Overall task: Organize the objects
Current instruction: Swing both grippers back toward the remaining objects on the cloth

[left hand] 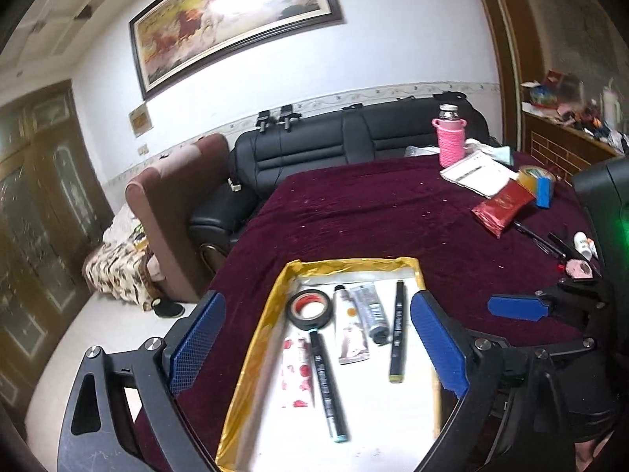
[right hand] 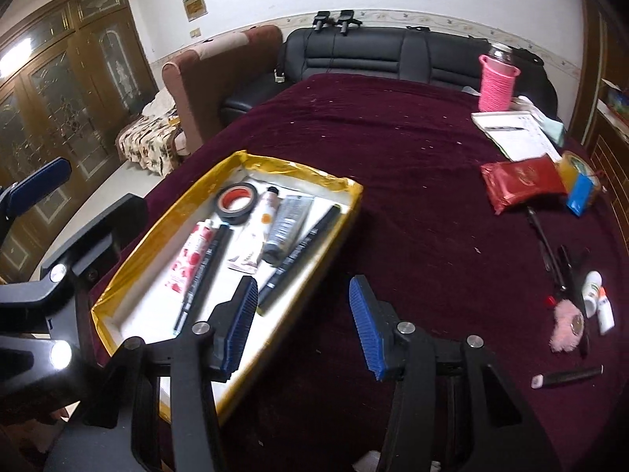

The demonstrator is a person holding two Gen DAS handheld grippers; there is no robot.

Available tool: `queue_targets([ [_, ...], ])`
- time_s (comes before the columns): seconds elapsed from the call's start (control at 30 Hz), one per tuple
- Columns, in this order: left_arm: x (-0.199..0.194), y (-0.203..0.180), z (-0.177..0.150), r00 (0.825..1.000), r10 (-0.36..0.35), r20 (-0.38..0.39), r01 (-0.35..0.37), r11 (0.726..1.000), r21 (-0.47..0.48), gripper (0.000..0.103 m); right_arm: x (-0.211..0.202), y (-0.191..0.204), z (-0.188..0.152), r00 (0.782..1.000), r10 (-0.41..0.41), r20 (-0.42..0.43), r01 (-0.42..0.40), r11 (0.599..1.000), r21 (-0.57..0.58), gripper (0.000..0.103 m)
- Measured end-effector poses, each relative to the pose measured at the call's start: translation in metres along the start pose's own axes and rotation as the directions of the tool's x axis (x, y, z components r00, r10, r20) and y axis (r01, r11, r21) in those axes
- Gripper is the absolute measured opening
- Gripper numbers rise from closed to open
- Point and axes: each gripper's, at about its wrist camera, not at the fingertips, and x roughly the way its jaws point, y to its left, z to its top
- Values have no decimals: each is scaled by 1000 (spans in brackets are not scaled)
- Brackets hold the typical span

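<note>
A gold-rimmed white tray [left hand: 251, 354] lies on the dark red tablecloth. In it are a black tape roll [left hand: 310, 308], a floral tube [left hand: 297, 373], a white tube [left hand: 348, 326], a grey tube [left hand: 369, 310] and two markers [left hand: 326, 385]. My left gripper [left hand: 317, 299] hangs open above the tray, its blue pads either side of the contents, holding nothing. My right gripper [right hand: 300, 285] stands partly open over the tray's right rim [right hand: 354, 192], empty. Loose on the cloth to the right lie a red pouch [right hand: 519, 187], small white bottles [right hand: 591, 287], a pink fluffy charm [right hand: 568, 328] and a black pen [right hand: 570, 375].
At the far right of the table stand a pink-sleeved bottle [right hand: 497, 82], papers [right hand: 515, 133] and a yellow tape roll with a blue holder [right hand: 582, 185]. A black sofa [right hand: 373, 51] and a brown armchair [right hand: 212, 74] border the table behind and to the left.
</note>
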Motion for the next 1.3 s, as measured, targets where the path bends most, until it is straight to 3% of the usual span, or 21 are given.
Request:
queue_targets([
  [0.4,-6,-71,16,1000,-12,-11,13,991,134,93,-18,-72,-21,999,-25,31,22,994,104,47],
  [0.5,-3,-88,19,999,-36,-28,40,987,155,93,-24,-101,-26,999,-26,31,21,988,150,47],
  [0.57,2,-97,22,994,-89,-61,97,984,151,93,-34,-131,-26,999,-34,41,25,982,189,47],
  [0.67,11,-103,24,978,-176,-113,187,977,100,93,-55,-193,-25,993,-105,60,83,951,297,47],
  [0.73,20,-106,22,960,-236,-148,246,968,54,93,-70,-242,-26,987,-150,58,114,909,400,47],
  [0.87,40,-118,14,917,-332,-223,337,941,-17,92,-80,-299,-31,987,-154,45,109,852,512,47],
  [1.0,52,-132,4,885,-375,-275,382,924,-30,92,-55,-302,-23,996,-86,1,74,862,501,47],
  [1.17,59,-131,-3,878,-379,-291,386,922,-36,92,-14,-285,-17,998,-9,-66,39,881,472,47],
  [1.3,66,-120,-6,873,-387,-296,383,921,-74,92,4,-290,-20,985,-90,-149,151,871,467,47],
])
